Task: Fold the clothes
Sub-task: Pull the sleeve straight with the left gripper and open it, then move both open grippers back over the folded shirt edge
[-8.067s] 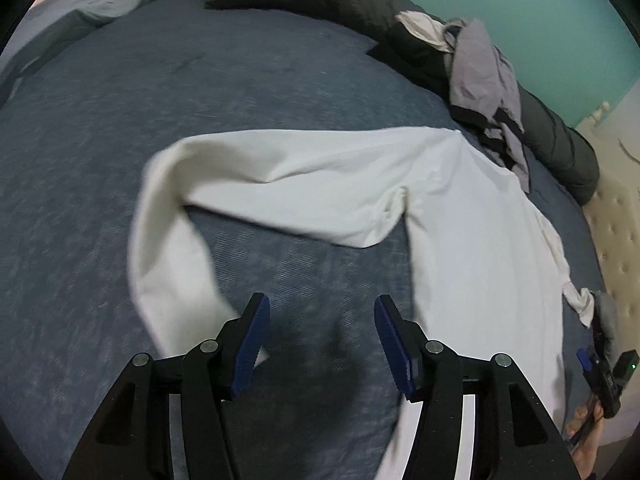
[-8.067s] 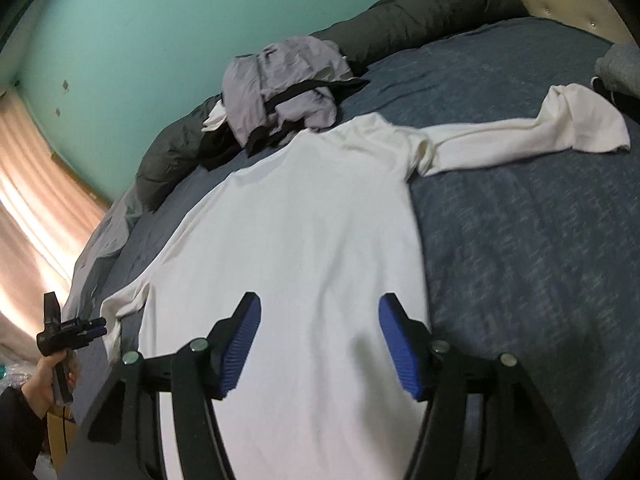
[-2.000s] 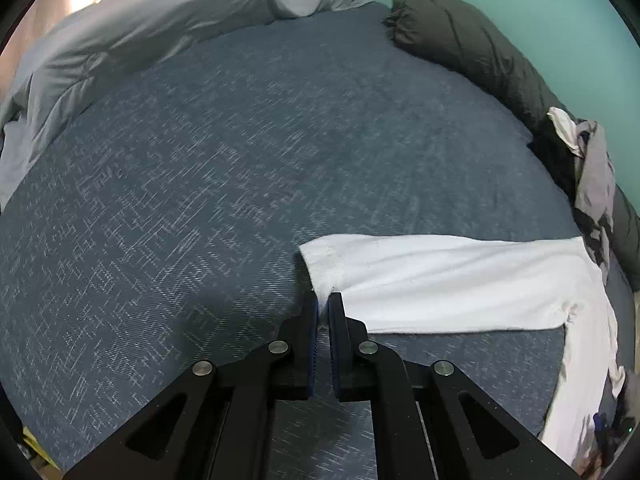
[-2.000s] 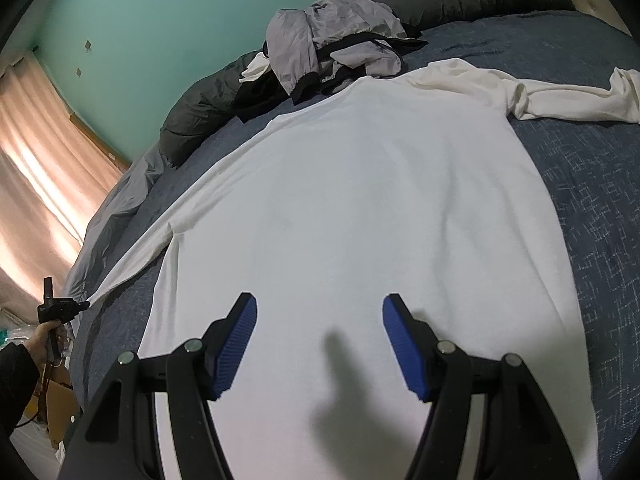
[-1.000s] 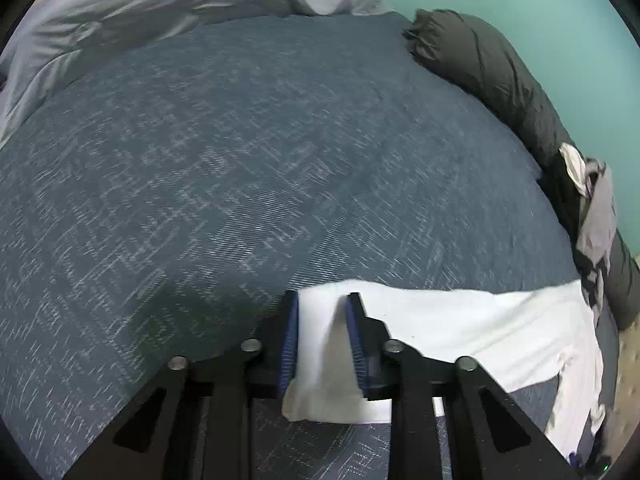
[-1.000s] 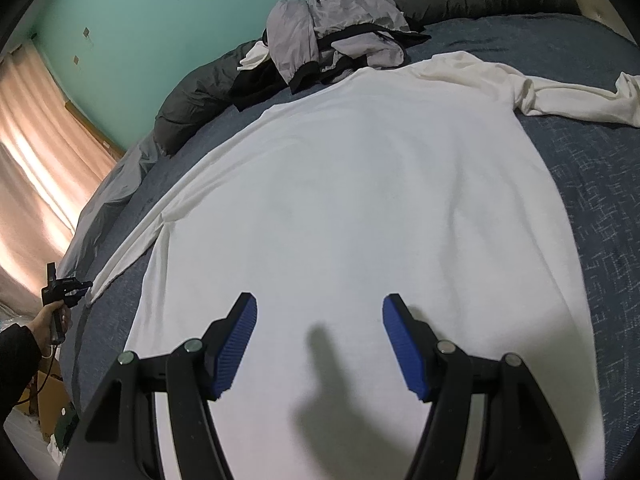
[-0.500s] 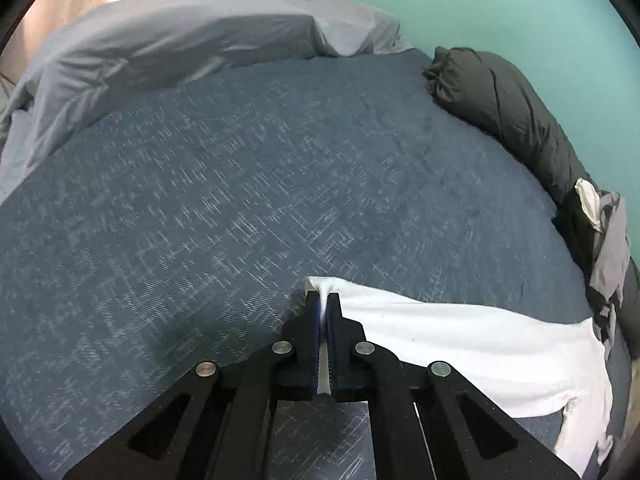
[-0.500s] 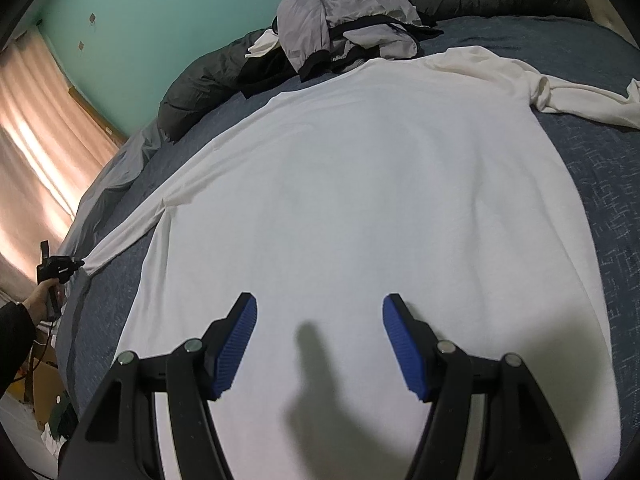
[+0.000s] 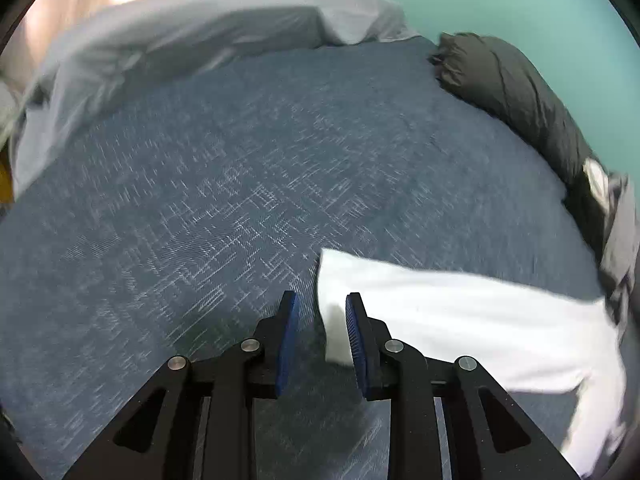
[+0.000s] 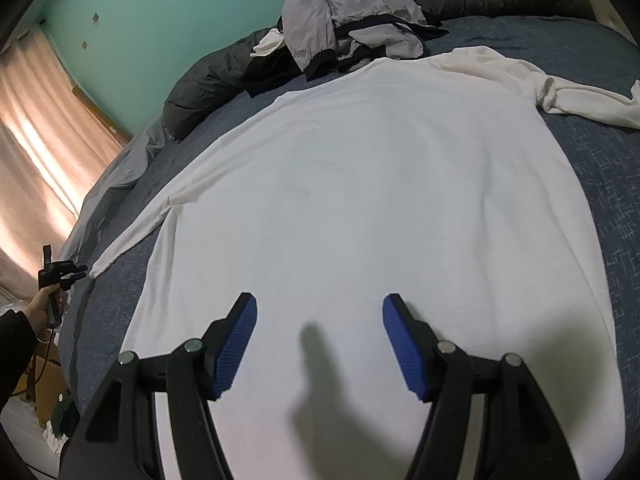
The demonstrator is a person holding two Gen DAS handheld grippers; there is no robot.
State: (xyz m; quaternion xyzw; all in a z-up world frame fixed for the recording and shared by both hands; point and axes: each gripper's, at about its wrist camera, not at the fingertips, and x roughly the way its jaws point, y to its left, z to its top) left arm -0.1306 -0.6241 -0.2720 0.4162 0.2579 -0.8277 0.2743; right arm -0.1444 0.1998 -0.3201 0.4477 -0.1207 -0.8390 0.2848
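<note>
Teal wall [image 10: 160,20] behind, pink curtain [image 10: 36,128] far left; dark blue bedspread [image 9: 200,200] covers the bed, with a light grey sheet [image 9: 180,28] bunched at its far edge and a dark grey duvet roll [image 10: 208,80] along the wall. Left gripper [image 9: 320,308], held in a hand [image 10: 42,312] at the bed's left edge, jaws opening; white shirt [image 10: 360,200] cuff [image 9: 334,320] sits between them, touching the right pad, clear of the left, so released, not clamped. Left sleeve [image 9: 460,312] runs straight out to the right into the body. Shirt lies flat mid-bed, spread smooth. Right gripper [image 10: 318,320] hangs over the lower body, jaws wide, nothing between them. Grey-and-black clothes pile [image 10: 344,28] sits by the collar. Right sleeve [image 10: 580,96] is crumpled at far right.
</note>
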